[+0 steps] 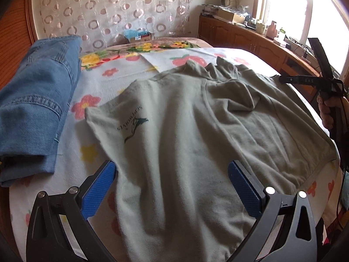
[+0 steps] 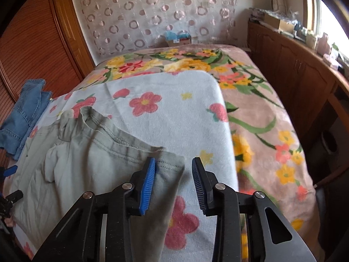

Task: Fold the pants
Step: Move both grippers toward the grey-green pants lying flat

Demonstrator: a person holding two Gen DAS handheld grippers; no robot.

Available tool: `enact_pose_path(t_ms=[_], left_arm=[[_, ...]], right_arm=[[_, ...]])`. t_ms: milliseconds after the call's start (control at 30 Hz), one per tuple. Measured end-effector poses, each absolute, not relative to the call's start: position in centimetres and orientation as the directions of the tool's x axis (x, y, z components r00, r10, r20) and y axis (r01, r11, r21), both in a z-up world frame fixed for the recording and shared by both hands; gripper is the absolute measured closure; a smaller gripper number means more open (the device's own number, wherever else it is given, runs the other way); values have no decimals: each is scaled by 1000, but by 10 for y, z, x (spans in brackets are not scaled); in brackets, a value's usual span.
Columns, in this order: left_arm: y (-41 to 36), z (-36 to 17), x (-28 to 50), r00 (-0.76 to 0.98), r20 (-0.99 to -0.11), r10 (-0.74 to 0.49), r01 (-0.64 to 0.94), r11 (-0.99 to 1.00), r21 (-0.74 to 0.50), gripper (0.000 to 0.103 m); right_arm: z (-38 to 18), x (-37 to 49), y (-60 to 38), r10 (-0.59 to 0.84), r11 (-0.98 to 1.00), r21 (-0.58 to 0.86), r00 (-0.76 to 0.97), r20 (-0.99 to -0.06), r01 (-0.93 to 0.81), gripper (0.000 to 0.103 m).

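Note:
Grey-green pants (image 1: 185, 118) with a dark printed logo lie spread and wrinkled on the flowered white towel (image 1: 104, 78) on the bed. My left gripper (image 1: 172, 174) is open, its blue pads just above the near part of the pants. My right gripper (image 2: 173, 163) is open over a corner of the pants (image 2: 91, 157), its left pad above the hem. The right gripper also shows at the right edge of the left wrist view (image 1: 283, 79), held by a hand.
Folded blue jeans (image 1: 37, 100) lie at the left side of the bed, also in the right wrist view (image 2: 28, 113). A flowered blanket (image 2: 261, 113) covers the bed's right side. Wooden cabinets (image 2: 294, 69) with clutter run along the right. A wooden wall (image 2: 32, 43) stands left.

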State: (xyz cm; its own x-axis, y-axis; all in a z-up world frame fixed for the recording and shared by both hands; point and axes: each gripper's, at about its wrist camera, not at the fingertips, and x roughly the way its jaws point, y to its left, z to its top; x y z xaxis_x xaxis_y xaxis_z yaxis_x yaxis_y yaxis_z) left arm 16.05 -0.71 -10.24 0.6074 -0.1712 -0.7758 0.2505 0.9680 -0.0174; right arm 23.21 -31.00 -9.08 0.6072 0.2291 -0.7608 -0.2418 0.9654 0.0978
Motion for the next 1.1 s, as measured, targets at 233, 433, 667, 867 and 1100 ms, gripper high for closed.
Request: enact_pose_path(t_ms=[233,433,667,867,1100], left_arm=[[-5,-110,165,572,-806,-154,242,970,-13,0],[-6,-111,164,576,-804,-146,240,971,-4,0],[-6,-111,164,576,-805,-145,241,971,-3,0],[-6,-111,164,576,-805,-144,240,971,-3,0],[-3,-106,166,550,-821,-152,258,966,-6,0]], right_arm=[[-63,213,-317,206,969,60,654,-728,-239,97],[-52,199,-330,57,993,-28,695,-717,-111,91],[-36,153,-327,118,988,4,720,-684,-157,60],[-43,93,-302,264,940,21,686,-678,-341,46],[-52,49,-291,264,910,-42,653,-710,-413,43]])
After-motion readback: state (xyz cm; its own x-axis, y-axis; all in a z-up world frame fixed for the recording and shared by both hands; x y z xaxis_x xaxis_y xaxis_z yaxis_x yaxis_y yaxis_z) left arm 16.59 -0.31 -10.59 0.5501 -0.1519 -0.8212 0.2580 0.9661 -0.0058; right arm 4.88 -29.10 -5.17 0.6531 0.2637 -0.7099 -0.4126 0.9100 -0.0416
